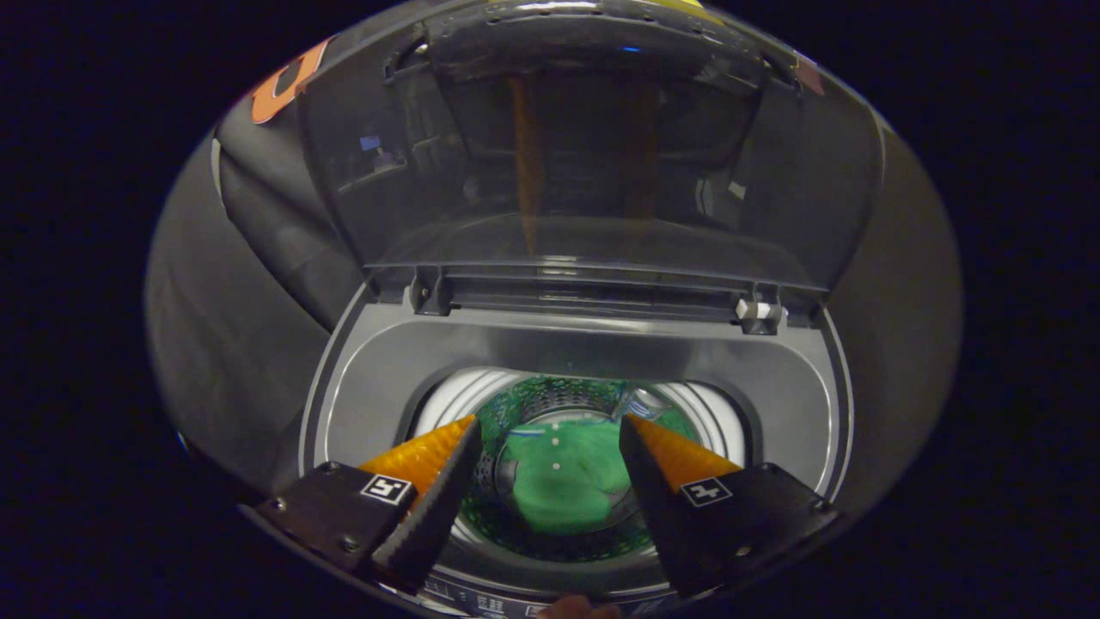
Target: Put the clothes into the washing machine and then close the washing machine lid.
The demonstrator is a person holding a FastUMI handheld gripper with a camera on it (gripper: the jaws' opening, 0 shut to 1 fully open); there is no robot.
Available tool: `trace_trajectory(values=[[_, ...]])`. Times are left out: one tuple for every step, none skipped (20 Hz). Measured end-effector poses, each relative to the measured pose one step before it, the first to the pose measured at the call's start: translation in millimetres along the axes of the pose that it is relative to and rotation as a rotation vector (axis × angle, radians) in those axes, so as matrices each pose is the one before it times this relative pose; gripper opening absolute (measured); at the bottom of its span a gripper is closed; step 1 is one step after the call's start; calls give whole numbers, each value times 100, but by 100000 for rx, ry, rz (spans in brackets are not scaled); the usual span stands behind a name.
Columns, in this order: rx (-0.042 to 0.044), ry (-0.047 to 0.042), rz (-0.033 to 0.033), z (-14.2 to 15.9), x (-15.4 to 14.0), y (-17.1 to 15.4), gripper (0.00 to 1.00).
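Gripper view, gripper: the gripper (550,430) hangs above the washing machine's mouth with its fingers spread wide and nothing between them; it is released.
Gripper view, clothes: a green garment (563,481) lies crumpled on the floor of the drum (550,397), seen through the gap between the fingers, well below the tips and touching neither.
Gripper view, lid: the clear washing machine lid (567,172) stands raised at 12 o'clock beyond the fingers, hinged along the far edge of the grey top deck (378,370).
Stage, as judged: loading looks finished; closing the lid remains.
Risk, lid: reaching for the raised lid at 12 o'clock, the spread fingers could slide off its smooth face, and it might then drop hard.
Risk, deck: a low swing could clip the deck's rim at 9 or 3 o'clock.
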State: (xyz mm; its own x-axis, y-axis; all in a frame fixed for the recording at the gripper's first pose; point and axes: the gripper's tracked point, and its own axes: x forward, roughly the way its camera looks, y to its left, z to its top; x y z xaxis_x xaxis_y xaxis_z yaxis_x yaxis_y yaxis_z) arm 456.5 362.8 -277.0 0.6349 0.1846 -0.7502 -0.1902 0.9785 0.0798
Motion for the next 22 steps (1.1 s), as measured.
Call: trace_trajectory(values=[[-787,-366,94,27,-186,-43,98],[-166,-766,101,228,-474,22,98],[165,-876,114,275,-602,74,98],[-26,-1455,116,512,-443,-178,98],[162,-1518,181,582,-957,153,98],[423,-1474,-78,704,-435,-406,98],[573,-1491,106,755,-964,526,98],[718,-1531,-34,974,-690,103,98],[523,-1716,81,964,-868,60,98],[232,-1478,-317,1035,-779,-56,98],[322,-1849,-192,1058,-739,-172,98],[434,-2070,-607,1272,-930,-43,98],[556,-2363,-527,1333,-995,-29,98],[447,-2386,-415,1430,-882,-50,98],[225,-2314,-258,1315,-825,-127,98],[-163,-2111,-253,1462,-920,-36,98],[-591,-2448,-377,1509,-847,-70,98],[-1005,-2435,-414,1636,-725,-44,98],[-1218,-2266,-91,1503,-458,-105,98],[-660,-2004,-183,1657,-443,-151,98],[-171,-1507,218,1400,-250,119,98],[103,-1312,10,1436,-163,-152,98]])
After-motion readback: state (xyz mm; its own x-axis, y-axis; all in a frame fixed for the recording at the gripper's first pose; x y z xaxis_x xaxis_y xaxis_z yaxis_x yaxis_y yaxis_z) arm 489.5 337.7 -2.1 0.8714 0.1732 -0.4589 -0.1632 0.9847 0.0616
